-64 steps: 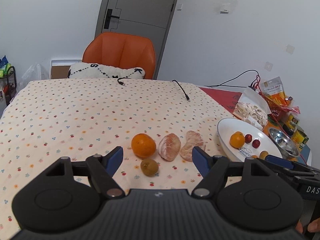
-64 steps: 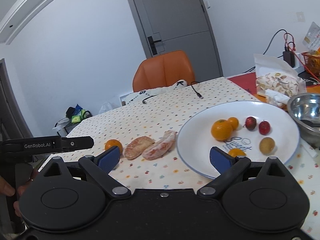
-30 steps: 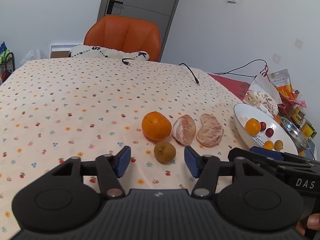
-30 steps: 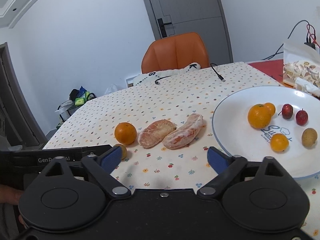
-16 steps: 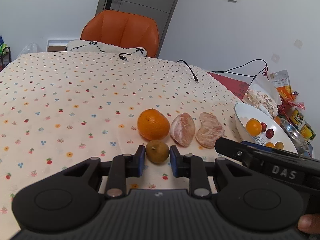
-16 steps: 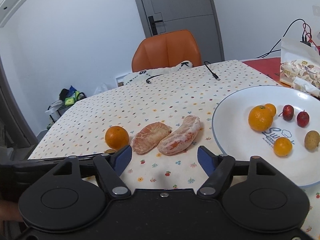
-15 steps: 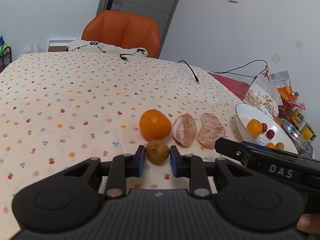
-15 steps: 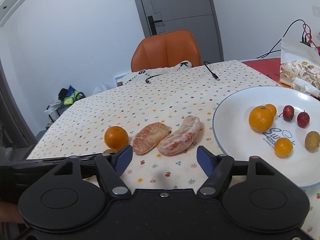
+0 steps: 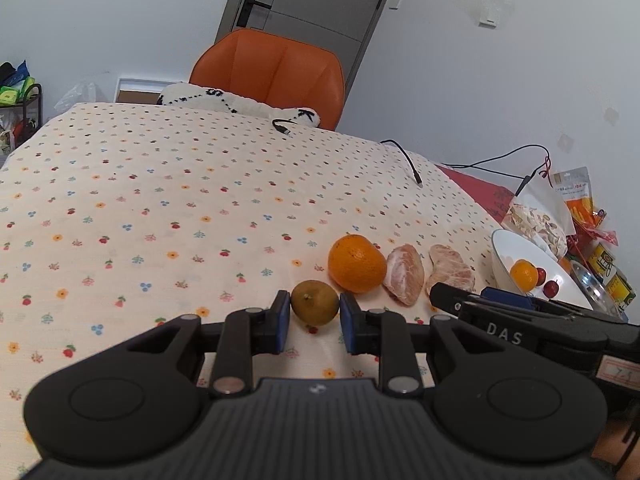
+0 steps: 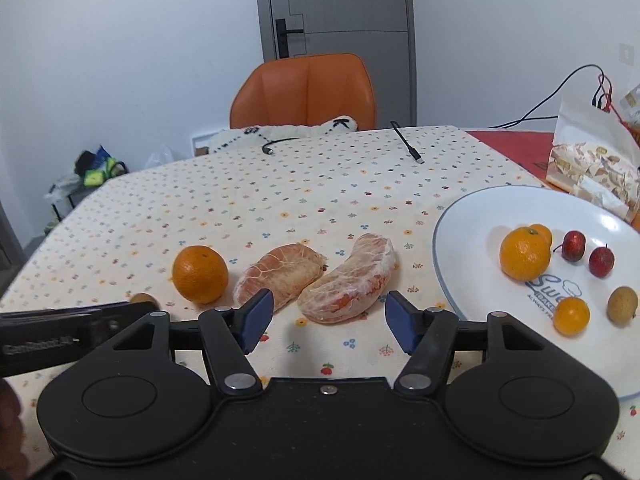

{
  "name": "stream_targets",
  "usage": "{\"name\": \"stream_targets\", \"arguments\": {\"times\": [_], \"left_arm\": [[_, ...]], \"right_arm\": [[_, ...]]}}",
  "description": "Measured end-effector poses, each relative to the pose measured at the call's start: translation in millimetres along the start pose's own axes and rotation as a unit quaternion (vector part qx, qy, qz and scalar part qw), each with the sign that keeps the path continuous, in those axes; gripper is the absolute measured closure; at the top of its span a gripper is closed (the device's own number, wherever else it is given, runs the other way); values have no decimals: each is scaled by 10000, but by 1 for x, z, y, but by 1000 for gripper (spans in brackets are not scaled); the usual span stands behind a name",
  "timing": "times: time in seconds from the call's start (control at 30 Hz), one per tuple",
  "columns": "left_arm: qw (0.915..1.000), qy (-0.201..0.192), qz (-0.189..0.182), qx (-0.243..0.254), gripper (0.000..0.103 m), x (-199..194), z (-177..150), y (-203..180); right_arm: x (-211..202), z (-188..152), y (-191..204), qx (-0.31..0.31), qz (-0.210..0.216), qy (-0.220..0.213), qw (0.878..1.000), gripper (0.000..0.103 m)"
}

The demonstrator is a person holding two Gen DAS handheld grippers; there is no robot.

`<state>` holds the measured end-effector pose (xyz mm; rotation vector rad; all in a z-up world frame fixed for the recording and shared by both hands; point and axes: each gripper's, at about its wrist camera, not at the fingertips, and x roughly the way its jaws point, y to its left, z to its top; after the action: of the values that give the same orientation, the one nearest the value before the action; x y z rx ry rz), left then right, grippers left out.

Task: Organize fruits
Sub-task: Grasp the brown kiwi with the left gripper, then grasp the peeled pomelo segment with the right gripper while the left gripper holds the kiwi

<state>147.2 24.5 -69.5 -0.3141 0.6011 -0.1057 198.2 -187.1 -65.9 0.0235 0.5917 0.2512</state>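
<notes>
My left gripper [image 9: 314, 309] is shut on a small brown-yellow fruit [image 9: 314, 304] that rests on the flowered tablecloth. Just behind it lie an orange [image 9: 356, 263] and two peeled pomelo segments [image 9: 404, 274] [image 9: 450, 268]. In the right wrist view my right gripper [image 10: 328, 314] has its jaws closing. The nearer end of the right pomelo segment [image 10: 348, 280] lies between the tips, and the pads do not touch it. The left segment [image 10: 280, 274] and the orange [image 10: 200, 268] lie to its left. A white plate [image 10: 460, 216] at the right holds several small fruits.
An orange chair [image 10: 308, 88] with a white cushion stands at the table's far edge. Two cable ends [image 10: 416, 158] lie on the cloth. A snack bag [image 10: 592, 168], a steel bowl [image 9: 596, 288] and cans [image 9: 608, 264] crowd the right side.
The left jaws closed onto the small brown-yellow fruit and have held it since. The right gripper moved in toward the pomelo segments and its jaws narrowed.
</notes>
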Motion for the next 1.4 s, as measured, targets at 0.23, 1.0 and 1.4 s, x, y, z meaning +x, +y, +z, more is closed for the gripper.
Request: {"name": "stream_targets", "arguments": {"times": [0.23, 1.0, 1.4], "left_arm": [[9999, -61, -67, -145, 78, -7, 0, 13], [9999, -97, -33, -98, 78, -17, 0, 7], [9999, -100, -10, -1, 78, -20, -1, -4]], "right_arm": [[12, 3, 13, -287, -464, 113, 9984, 43], [23, 6, 17, -642, -456, 225, 9966, 50], [2, -7, 10, -499, 145, 307, 9982, 56]]}}
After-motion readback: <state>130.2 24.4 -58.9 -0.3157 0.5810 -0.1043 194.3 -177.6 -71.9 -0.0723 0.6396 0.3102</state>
